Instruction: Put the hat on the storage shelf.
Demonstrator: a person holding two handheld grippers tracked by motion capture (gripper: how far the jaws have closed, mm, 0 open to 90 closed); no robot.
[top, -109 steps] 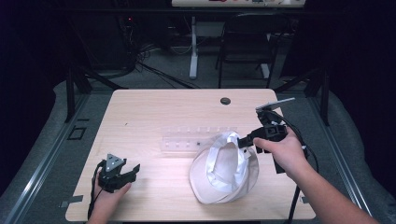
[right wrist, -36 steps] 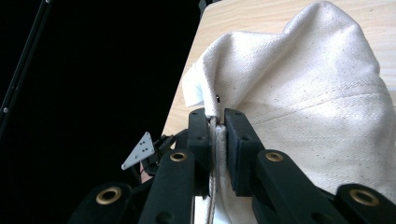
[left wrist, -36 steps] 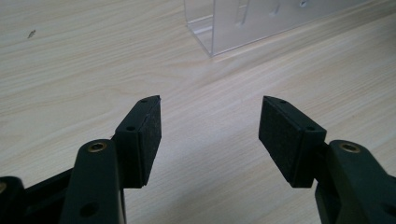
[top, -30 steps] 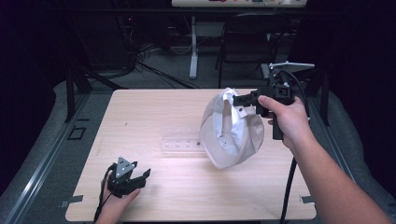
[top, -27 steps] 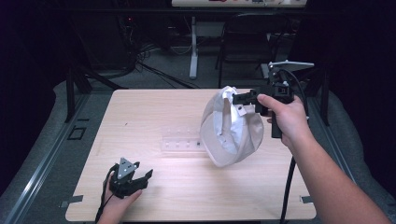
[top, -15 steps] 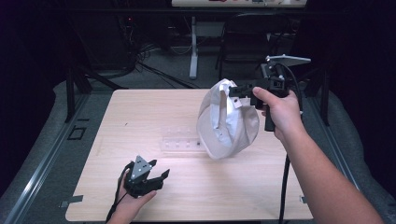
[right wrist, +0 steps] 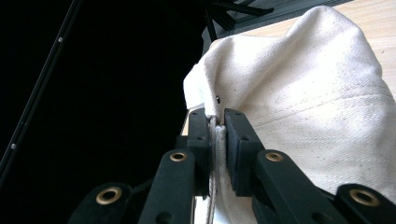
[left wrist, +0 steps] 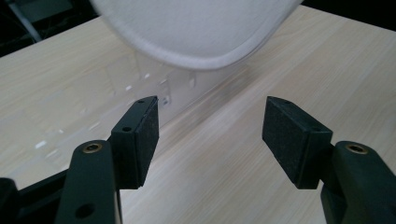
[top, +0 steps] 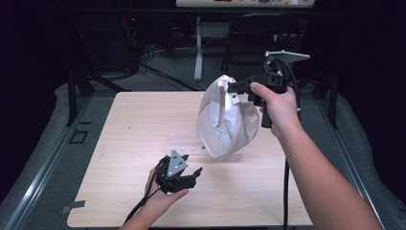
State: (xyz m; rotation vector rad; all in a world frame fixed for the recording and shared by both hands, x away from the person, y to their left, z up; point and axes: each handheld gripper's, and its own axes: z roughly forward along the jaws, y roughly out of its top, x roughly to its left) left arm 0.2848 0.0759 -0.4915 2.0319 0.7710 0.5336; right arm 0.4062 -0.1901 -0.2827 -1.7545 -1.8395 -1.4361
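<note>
A: Where was the hat [top: 225,120] at that moment?

B: Right of centre in the high view, lifted off the table [top: 134,129]; it hung from the right gripper [top: 242,88], with its lower edge low over a clear plastic rack [top: 184,146] lying on the wood; I could not tell whether the two touched.

A: And the right gripper's grip?

B: Clenched on the hat; in the right gripper view the two jaws stood nearly together at lower centre, with a stitched seam at the hat's edge [right wrist: 215,135] pinched between them.

A: The left one?

B: The left gripper [top: 184,177] sat low at the bottom centre of the high view, jaws spread wide and holding nothing; in the left gripper view the hat's rounded brim [left wrist: 196,42] filled the upper middle, with the rack [left wrist: 159,84] just under it.

A: How would you say the hat handles?

B: Light and soft, I judged; the cloth sagged and folded under its own weight, so it looked floppy rather than stiff; canvas of that weave should not be slippery or fragile.

A: Best place to hold it?

B: The stitched rim or a seam, where the cloth is doubled; a pinch on the loose crown would likely just bunch and slide.
</note>
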